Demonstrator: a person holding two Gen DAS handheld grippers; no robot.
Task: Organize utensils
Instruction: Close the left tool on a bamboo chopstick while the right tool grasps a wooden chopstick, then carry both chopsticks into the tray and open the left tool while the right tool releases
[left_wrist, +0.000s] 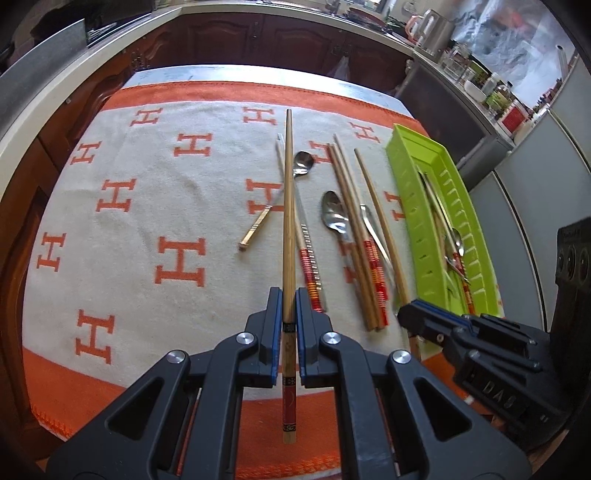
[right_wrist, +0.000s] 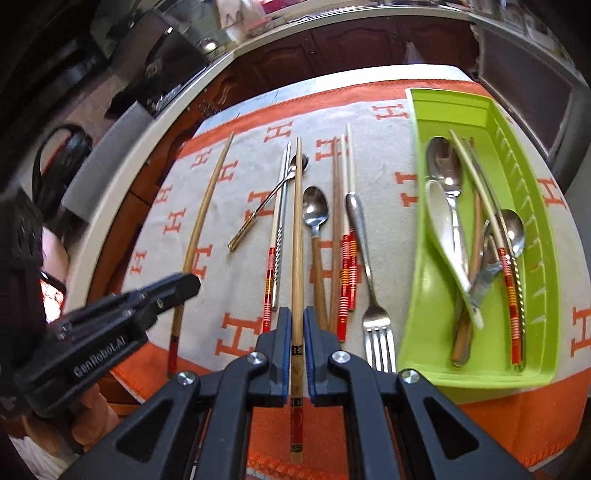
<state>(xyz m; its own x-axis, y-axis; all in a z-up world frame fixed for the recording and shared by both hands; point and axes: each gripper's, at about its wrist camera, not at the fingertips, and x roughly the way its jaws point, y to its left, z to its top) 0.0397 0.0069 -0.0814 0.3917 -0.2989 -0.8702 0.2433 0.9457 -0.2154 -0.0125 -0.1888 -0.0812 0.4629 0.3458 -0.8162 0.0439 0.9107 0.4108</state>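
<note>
Utensils lie scattered on the orange-and-cream cloth (left_wrist: 147, 221), and you hold one chopstick in each gripper. Your left gripper (left_wrist: 289, 317) pinches a wooden chopstick (left_wrist: 289, 206) between its blue pads, pointing away over the cloth. Your right gripper (right_wrist: 294, 332) grips a second chopstick (right_wrist: 296, 229) the same way. Only the right wrist view shows what sits in the green tray (right_wrist: 535, 206): spoons, a white ladle spoon (right_wrist: 445, 236) and chopsticks. It also shows a fork (right_wrist: 375, 321) on the cloth just left of the tray. The left wrist view shows the tray (left_wrist: 469, 206) edge-on, its contents mostly hidden.
</note>
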